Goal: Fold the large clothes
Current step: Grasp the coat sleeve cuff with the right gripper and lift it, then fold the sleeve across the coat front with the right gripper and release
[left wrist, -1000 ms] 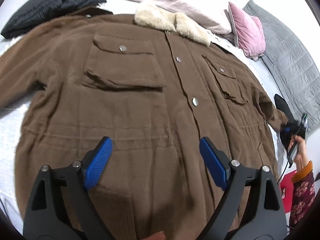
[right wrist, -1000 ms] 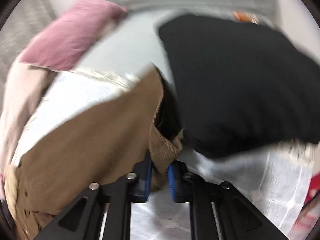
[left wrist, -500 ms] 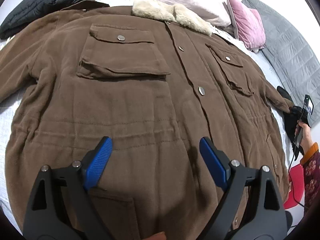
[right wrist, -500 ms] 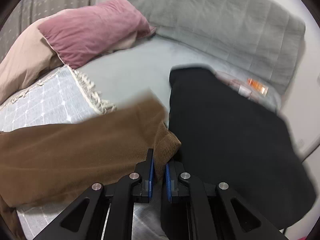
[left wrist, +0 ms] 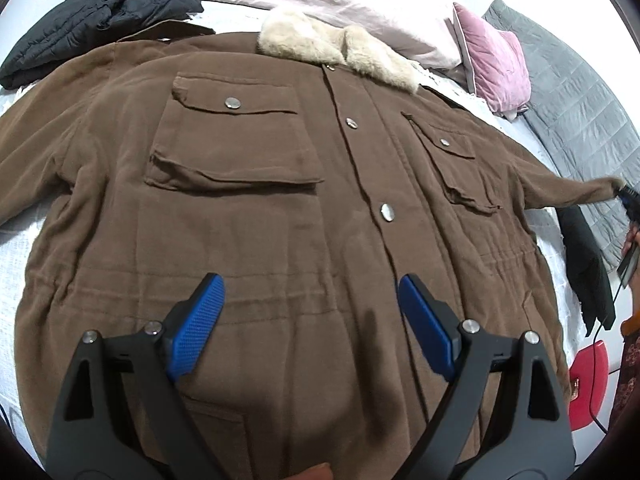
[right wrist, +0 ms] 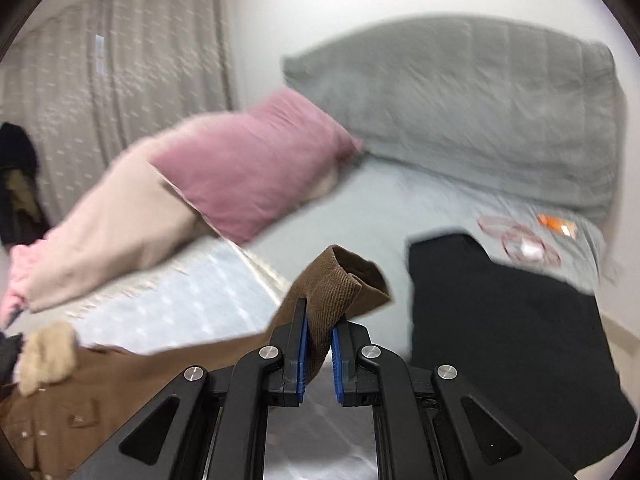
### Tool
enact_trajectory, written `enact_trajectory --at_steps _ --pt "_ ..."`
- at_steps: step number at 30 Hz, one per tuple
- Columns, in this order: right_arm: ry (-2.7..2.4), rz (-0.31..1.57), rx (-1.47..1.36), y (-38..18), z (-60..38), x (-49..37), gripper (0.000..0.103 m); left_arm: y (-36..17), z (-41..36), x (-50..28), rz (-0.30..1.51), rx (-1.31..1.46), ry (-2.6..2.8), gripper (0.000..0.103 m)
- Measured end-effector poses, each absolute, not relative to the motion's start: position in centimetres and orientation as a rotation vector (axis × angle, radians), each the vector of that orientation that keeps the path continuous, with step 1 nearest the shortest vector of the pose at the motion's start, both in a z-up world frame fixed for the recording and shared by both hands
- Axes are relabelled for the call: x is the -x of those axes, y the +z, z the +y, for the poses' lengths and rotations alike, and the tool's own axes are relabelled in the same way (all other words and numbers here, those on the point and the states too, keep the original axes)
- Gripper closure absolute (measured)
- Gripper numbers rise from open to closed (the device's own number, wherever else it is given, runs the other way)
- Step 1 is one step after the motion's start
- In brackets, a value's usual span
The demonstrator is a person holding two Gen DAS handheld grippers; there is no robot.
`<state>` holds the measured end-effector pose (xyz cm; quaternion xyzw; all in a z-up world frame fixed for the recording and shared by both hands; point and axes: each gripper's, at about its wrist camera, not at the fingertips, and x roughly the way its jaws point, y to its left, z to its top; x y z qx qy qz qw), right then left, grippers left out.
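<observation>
Brown coat (left wrist: pixel 280 208) flat on bed, right gripper (right wrist: pixel 319 334) fingers clenched on its cuff (right wrist: pixel 334 286); left gripper (left wrist: pixel 312 304) fingers spread, empty

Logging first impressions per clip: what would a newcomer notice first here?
A big brown button-front coat with a cream fur collar lies spread across the bed, filling the left wrist view under the open left gripper. The right gripper pinches its ribbed brown cuff, lifted above a black garment.
</observation>
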<state>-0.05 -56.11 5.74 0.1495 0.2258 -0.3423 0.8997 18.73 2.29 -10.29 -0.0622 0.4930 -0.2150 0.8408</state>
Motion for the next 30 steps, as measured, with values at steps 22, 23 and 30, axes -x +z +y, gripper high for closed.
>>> enact_trajectory --at_steps 22,23,30 --pt "0.254 0.515 -0.188 13.7 -27.3 -17.1 0.089 -8.6 4.3 -19.5 0.956 0.148 -0.442 0.014" --pt "0.360 0.580 -0.193 12.7 -25.6 -18.3 0.088 -8.6 4.6 -19.6 0.956 0.155 -0.438 0.014" --pt "0.640 0.793 -0.233 9.2 -22.9 -20.7 0.067 -8.3 5.0 -20.3 0.959 0.166 -0.437 0.014"
